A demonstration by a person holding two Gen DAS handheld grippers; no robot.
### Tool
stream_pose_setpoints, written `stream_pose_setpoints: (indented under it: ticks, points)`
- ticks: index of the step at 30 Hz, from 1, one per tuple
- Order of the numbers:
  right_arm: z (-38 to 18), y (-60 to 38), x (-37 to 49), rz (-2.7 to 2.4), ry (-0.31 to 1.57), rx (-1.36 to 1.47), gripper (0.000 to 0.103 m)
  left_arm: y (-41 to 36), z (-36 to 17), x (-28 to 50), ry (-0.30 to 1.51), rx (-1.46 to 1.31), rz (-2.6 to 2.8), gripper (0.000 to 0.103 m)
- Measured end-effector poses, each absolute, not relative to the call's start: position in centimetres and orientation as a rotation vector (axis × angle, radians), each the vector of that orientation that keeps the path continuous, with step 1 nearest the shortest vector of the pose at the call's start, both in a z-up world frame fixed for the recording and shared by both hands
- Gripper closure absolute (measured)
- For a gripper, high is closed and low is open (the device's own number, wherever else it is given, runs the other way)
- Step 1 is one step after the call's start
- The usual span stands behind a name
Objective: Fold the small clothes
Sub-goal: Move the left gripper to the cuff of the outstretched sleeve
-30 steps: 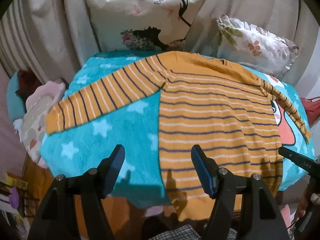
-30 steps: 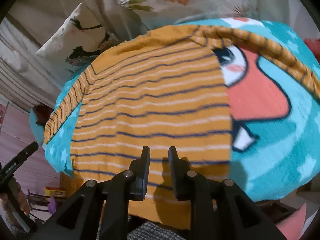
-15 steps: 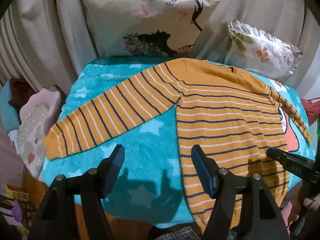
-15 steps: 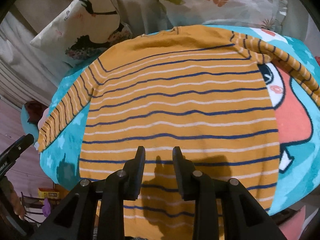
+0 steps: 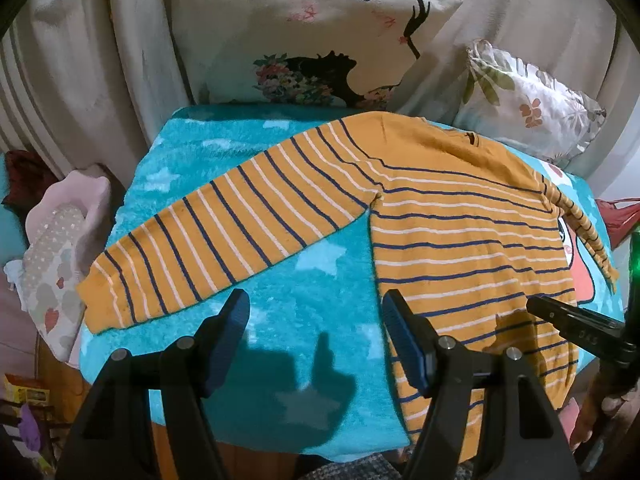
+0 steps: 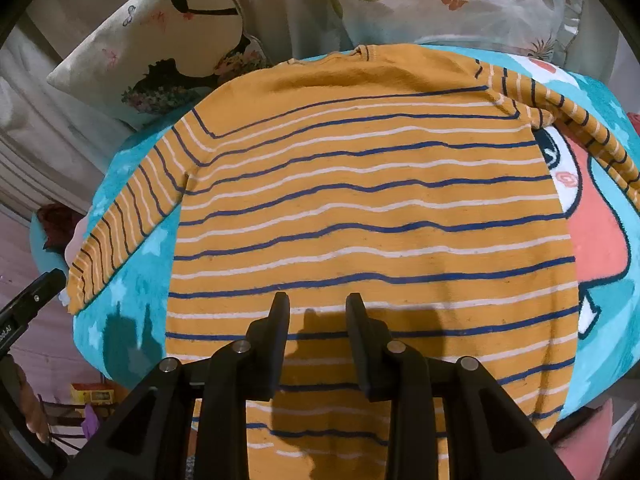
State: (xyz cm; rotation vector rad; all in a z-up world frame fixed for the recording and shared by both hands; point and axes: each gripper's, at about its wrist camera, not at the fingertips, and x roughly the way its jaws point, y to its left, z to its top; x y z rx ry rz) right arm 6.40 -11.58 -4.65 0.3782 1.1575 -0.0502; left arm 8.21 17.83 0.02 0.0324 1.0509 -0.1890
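Your striped sweater [image 5: 460,248] lies flat, spread on the teal star blanket [image 5: 288,292], neck toward the two pillows at the back and hem hanging a little over the near edge. One sleeve [image 5: 224,240] stretches out diagonally to the left across the blanket; the other sleeve [image 6: 592,132] trails down along the right side of the body.

Your left gripper [image 5: 316,340] hovers with its jaws wide apart over bare blanket, between the left cuff and the body's left side seam, touching nothing. Your right gripper [image 6: 316,316] hovers above the lower middle of the body, jaws parted with a narrow gap, and nothing is between them.

Expect a light, soft knit: it will drape and sag from whatever point you pinch, and the fleecy blanket beneath probably drags on it, so sliding is likely to bunch it. Lift and carry instead of pushing.

For the first fold, the left cuff [image 5: 108,304] looks like your best hold: it is a thicker edge, easy to bite, and it is near your left gripper. Take both layers there and bring the sleeve across the chest. On the right, the hem corner or side seam gives a firmer bite than the open middle, where you would likely pinch up only the top layer. Mind the overhanging hem; its weight may tug the body toward you.
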Motion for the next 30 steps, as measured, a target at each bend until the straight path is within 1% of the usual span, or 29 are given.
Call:
stream_pose_setpoints:
  ticks: [8, 30]
  points:
    - [-4.7, -9.6, 7.0, -0.047, 1.164, 0.362, 0.067, 19.6, -0.7, 8.9, 1.079, 0.035, -0.163, 0.035]
    - [-5.6, -6.5, 8.7, -0.027, 1.209, 0.333, 0.065, 22.8, -3.4, 9.9, 1.176, 0.046, -0.094, 0.035]
